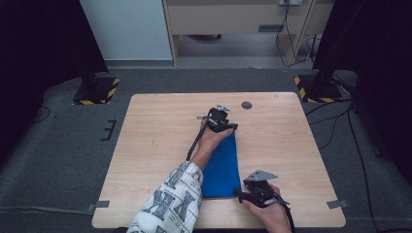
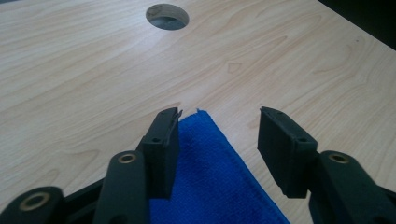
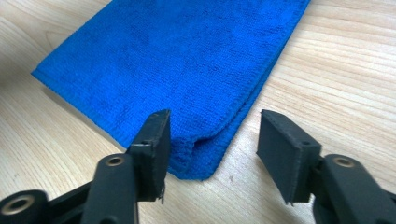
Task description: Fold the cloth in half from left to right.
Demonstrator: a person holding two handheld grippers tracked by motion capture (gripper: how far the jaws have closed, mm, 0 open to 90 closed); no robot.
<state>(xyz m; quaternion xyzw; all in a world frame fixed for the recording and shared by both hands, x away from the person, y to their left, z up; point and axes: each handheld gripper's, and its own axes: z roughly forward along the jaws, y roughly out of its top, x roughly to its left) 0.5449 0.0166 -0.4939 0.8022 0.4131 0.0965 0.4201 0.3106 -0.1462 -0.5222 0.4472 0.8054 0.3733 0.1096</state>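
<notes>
The wooden table (image 1: 160, 136) carries a folded blue cloth (image 1: 222, 167) at its near middle. The left gripper (image 2: 219, 135) straddles the far corner and the right gripper (image 3: 212, 140) the near one, both gaping and empty, probably poised to pinch. The gripper views reveal the doubled hem.

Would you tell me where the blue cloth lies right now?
In the high view the blue cloth lies folded on the table, right of centre, between the left gripper and right gripper.

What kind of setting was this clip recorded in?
Probably a lab or recording room: a bare wooden table on grey carpet, hazard-striped stand bases at its far corners, and dark curtains on both sides.
</notes>
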